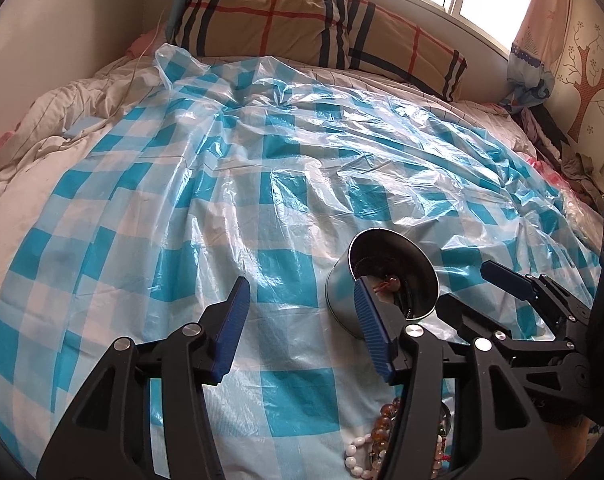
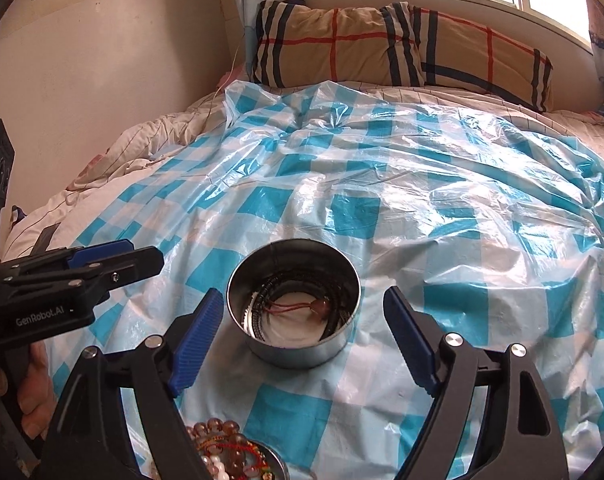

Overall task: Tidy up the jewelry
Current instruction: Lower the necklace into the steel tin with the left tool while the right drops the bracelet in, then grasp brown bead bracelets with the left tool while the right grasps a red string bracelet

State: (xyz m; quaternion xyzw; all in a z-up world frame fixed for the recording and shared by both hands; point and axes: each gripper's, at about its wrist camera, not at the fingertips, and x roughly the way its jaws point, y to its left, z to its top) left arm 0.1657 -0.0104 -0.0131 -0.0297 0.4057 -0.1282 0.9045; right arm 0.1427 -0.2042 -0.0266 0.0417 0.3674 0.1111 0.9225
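A round metal tin (image 2: pixel 294 344) stands upright on the blue-checked plastic sheet (image 2: pixel 442 208). Dark cords and a red string with a brown bead (image 2: pixel 320 307) lie inside it. My right gripper (image 2: pixel 302 294) is open and straddles the tin, its blue pads a small gap away from the walls on both sides. My left gripper (image 1: pixel 300 292) is open with nothing between its fingers, just left of the tin (image 1: pixel 340 292). Its right finger overlaps the rim in the picture. A heap of bead bracelets (image 2: pixel 230 456) lies near me on a metal lid (image 2: pixel 280 462), and shows in the left wrist view as beads (image 1: pixel 382 432).
The sheet covers a bed with a plaid pillow (image 2: pixel 382 44) at the head under a window. A wall runs along the left. Rumpled bedding (image 1: pixel 42 120) lies at the left edge, clothes (image 1: pixel 558 148) at the right. A hand (image 2: pixel 30 392) holds the left gripper (image 2: pixel 146 254).
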